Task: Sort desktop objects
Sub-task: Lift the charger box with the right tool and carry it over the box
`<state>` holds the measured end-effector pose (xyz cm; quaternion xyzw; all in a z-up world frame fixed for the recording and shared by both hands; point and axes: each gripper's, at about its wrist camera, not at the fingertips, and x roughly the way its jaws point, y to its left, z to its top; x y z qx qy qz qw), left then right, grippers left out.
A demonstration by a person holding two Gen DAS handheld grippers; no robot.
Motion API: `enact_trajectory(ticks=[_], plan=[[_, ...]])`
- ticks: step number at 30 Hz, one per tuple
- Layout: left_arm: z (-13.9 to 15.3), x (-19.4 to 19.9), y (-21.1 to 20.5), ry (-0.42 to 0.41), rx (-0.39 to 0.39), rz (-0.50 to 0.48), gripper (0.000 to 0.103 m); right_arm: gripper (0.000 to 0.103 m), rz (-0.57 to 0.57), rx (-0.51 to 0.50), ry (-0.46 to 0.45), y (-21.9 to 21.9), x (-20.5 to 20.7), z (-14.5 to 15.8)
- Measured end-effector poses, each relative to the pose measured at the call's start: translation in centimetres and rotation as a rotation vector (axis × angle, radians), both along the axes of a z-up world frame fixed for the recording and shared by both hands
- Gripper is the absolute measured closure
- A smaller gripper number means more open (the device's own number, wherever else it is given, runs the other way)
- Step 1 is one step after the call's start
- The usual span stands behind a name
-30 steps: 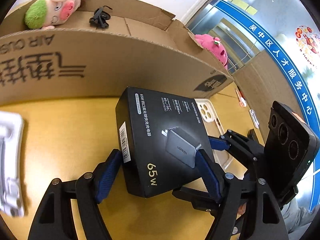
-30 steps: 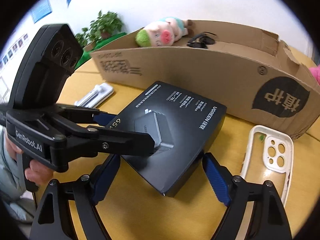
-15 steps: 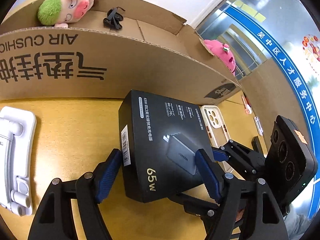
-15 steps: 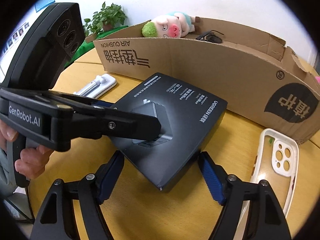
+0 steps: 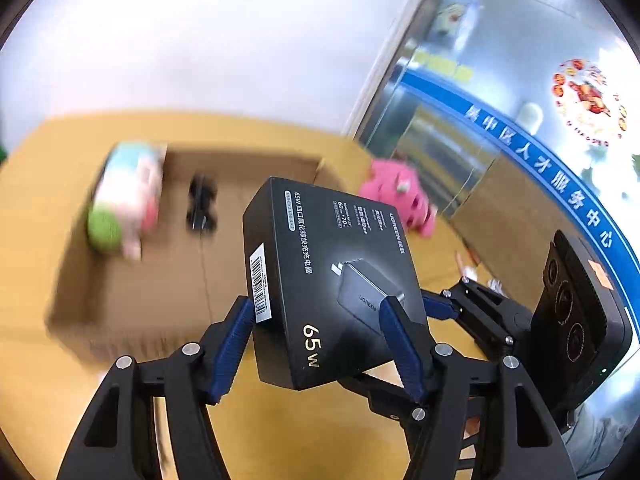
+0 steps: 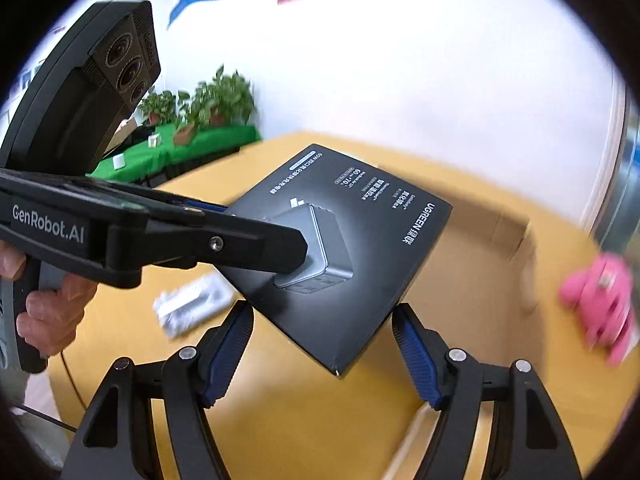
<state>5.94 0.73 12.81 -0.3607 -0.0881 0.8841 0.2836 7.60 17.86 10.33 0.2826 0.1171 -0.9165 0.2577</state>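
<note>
A black UGREEN 65W charger box (image 5: 332, 280) is held in the air above the table. My left gripper (image 5: 320, 340) is shut on its near end, blue pads on both sides. In the right wrist view the box (image 6: 360, 248) is lifted and tilted, and my right gripper (image 6: 324, 356) stays open around its near corner, not pressing it. The open cardboard box (image 5: 168, 264) lies below and behind, holding a pig plush toy (image 5: 124, 196) and a black clip (image 5: 202, 208).
A pink plush toy (image 5: 400, 196) lies right of the cardboard box, also in the right wrist view (image 6: 600, 300). A white stand (image 6: 192, 304) lies on the yellow table (image 6: 300, 412). Potted plants (image 6: 200, 108) stand on a green table behind.
Both grippers rose quickly. The charger box has left the table in the left gripper and now hangs above the level of the cardboard box's rim. The background is motion-blurred.
</note>
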Motion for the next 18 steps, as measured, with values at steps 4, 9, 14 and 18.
enact_trajectory(ticks=[4, 9, 14, 18], plan=[[5.6, -2.3, 1.4, 0.121, -0.008, -0.017, 0.034, 0.031, -0.008, 0.037, 0.1, 0.7, -2.3, 5.1], [11.0, -6.1, 2.1, 0.19, 0.014, -0.038, 0.034, 0.031, -0.019, 0.056, 0.203, 1.9, -5.4, 11.0], [14.2, -9.7, 2.8, 0.226, 0.024, -0.034, 0.034, 0.031, -0.029, 0.067, 0.249, 2.9, -8.8, 14.7], [14.9, -12.3, 3.2, 0.237, 0.014, -0.012, 0.034, 0.031, -0.018, 0.062, 0.245, 3.5, -12.1, 15.5]])
